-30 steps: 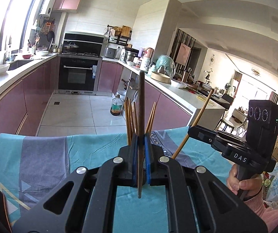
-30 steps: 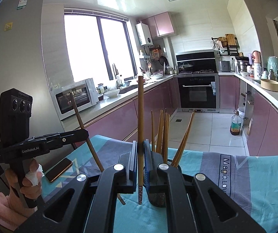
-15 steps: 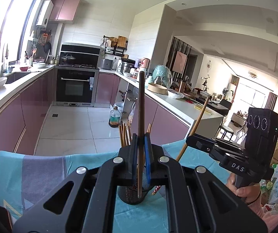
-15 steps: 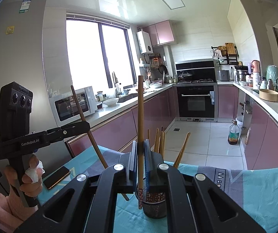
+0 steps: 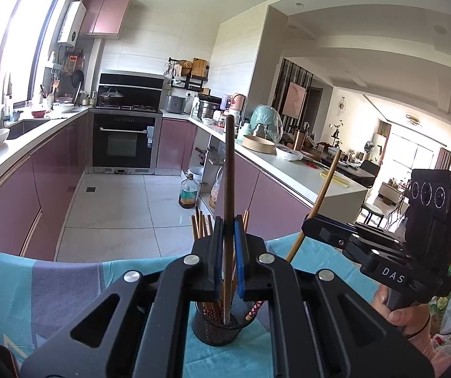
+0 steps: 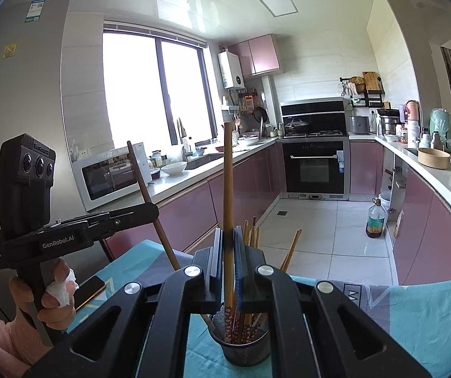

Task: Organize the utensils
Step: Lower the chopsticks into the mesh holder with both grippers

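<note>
Left claw: our left gripper (image 5: 228,261) is closed on a dark brown wooden chopstick (image 5: 228,189), pinched partway up its shaft and held upright.
Right claw: our right gripper (image 6: 228,261) is clamped on a lighter wooden chopstick with a red patterned tip (image 6: 227,189), also upright.
Where the sticks are: both lower tips sit inside the mouth of the black mesh metal holder (image 5: 216,324), among the chopsticks already standing there; neither looks released.
Holder's place: on the teal and grey cloth (image 5: 52,283), near the edge that faces us.
Handling: we judge the sticks light, stiff and smooth, so they can pivot or slide between flat pads; a hold around mid-shaft keeps them plumb.
Risk: the light holder may tip if a stick pushes sideways against its rim.
</note>
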`<state>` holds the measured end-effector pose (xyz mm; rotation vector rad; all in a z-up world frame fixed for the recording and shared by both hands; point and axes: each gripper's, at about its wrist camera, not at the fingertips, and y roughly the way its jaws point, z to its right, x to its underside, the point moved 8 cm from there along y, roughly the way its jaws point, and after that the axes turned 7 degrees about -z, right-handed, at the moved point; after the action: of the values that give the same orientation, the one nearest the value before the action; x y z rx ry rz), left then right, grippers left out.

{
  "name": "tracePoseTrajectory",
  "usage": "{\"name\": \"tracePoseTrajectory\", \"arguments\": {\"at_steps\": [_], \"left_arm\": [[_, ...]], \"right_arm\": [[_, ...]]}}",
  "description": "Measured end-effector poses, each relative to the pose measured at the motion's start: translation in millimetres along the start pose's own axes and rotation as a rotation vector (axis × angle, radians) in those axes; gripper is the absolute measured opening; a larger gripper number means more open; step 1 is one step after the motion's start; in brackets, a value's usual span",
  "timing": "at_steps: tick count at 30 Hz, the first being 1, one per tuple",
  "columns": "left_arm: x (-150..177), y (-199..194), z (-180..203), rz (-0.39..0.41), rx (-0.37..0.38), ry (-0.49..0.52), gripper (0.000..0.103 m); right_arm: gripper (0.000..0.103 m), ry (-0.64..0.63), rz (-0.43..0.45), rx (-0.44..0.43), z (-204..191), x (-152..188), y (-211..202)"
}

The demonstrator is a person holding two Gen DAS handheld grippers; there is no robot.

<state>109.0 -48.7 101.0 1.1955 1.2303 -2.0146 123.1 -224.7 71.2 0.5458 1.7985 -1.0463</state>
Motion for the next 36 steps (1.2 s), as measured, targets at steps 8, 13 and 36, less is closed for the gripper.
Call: {"name": "tracePoseTrajectory", "arguments": {"at_steps": [8, 13, 36], "left_arm": [[1, 12, -5, -0.031, -0.005, -0.003, 0.007], [3, 18, -8, -0.052, 0.0, -0.01, 0.007], [15, 46, -23, -0.136, -0.006, -0.017, 0.007]], "right_arm": [[0.005, 0.011, -0.012, 0.018, 3, 1, 10], [0.005, 0.013, -0.029, 0.041, 6, 4, 17], [0.005, 0.036, -0.127, 0.072, 18, 25, 48]]}}
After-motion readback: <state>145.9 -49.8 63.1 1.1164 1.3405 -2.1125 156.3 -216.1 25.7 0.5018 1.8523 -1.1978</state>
